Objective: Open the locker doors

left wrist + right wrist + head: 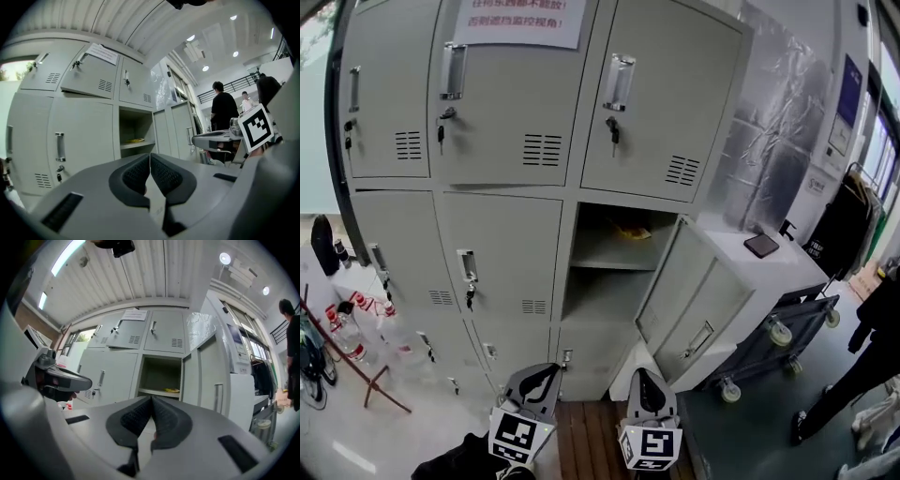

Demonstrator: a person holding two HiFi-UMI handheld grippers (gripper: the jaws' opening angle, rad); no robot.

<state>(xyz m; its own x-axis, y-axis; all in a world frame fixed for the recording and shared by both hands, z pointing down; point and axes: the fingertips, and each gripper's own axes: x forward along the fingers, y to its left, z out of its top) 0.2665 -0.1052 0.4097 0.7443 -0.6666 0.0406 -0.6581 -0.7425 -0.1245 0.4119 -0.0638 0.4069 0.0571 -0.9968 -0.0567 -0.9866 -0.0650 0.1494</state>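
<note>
A bank of grey lockers (502, 253) fills the head view. One middle-row compartment (609, 262) stands open, its door (680, 291) swung out to the right, and a yellow thing (630, 230) lies on its shelf. The other doors are closed, with keys hanging in their locks. My left gripper (534, 380) and right gripper (645, 384) sit low in front of the lockers, well short of them. In the left gripper view the left gripper (150, 159) has its pads together and empty. The right gripper (151, 401) is likewise shut on nothing, facing the open compartment (161, 376).
A wheeled cart (787, 328) and a white cabinet (787, 272) with a dark flat thing (761, 245) on top stand right of the open door. A person (862, 356) is at the far right. Several bottles (356, 328) stand on the floor at left.
</note>
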